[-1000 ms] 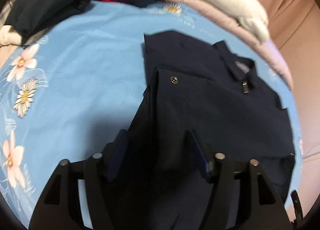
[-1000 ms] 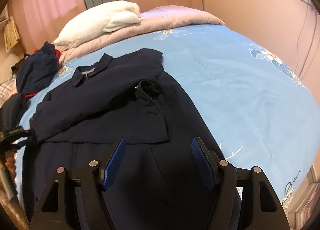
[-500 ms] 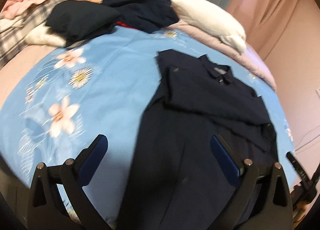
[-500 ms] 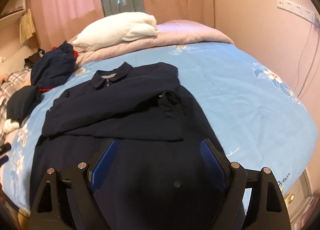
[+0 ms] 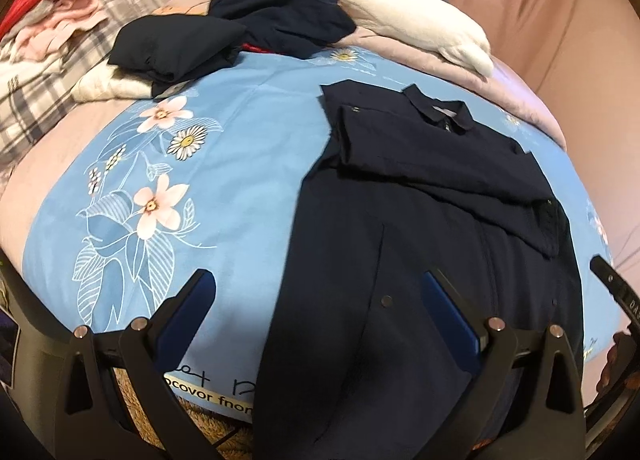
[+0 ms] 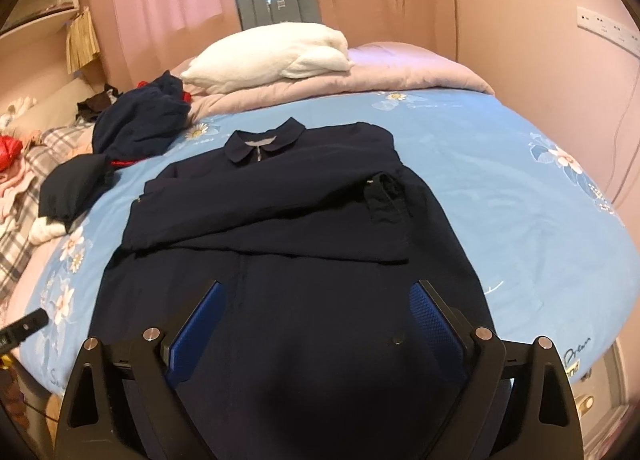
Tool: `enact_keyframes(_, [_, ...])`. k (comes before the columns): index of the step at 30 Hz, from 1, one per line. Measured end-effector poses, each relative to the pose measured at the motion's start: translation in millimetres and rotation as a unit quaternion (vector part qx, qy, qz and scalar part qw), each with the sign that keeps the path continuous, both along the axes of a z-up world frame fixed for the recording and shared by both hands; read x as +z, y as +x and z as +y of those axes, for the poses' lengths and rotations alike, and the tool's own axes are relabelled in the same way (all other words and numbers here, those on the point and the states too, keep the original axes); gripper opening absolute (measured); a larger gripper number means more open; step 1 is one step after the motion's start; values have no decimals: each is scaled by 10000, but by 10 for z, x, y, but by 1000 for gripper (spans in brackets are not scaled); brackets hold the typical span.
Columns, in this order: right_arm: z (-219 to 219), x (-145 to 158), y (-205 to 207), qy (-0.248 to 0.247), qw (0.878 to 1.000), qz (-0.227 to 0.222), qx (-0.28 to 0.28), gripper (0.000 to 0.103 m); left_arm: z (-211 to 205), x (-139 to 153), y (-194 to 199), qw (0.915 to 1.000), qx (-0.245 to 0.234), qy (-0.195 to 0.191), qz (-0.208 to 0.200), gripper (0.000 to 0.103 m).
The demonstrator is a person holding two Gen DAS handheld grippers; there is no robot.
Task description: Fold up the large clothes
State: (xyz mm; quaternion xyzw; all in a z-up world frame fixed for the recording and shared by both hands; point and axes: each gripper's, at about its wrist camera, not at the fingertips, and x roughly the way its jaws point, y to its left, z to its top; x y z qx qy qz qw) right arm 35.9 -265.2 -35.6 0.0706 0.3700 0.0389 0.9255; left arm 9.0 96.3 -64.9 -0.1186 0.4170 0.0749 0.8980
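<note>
Navy jacket [image 6: 288,244]: flat on the blue floral bed sheet [image 5: 224,196], collar toward the white pillow [image 6: 272,56], both sleeves folded across the chest. Left hand-held gripper [image 5: 320,324]: spread wide, empty; a second ago narrower and close over the sleeve, now backed off above the hem. Right hand-held gripper [image 6: 316,324]: jaws opening, nothing pinched, likewise withdrawn.

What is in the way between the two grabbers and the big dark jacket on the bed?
Nothing visible. The navy jacket lies spread on the blue bedsheet, right under the left gripper, which is open, and the right gripper, which is opening, with nothing between its jaws.
</note>
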Motion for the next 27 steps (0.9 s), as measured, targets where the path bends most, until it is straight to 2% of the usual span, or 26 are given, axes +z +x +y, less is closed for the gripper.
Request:
enact_keyframes(7, [20,22,-58,-111,9999,-81,-77,97,-144,8,-27,9995,-133,270,-31,103])
enact_keyframes(27, [56,70,-100,-106,9997,-163,-147,97,-320,8,-16,9985,-503,236,-11,103])
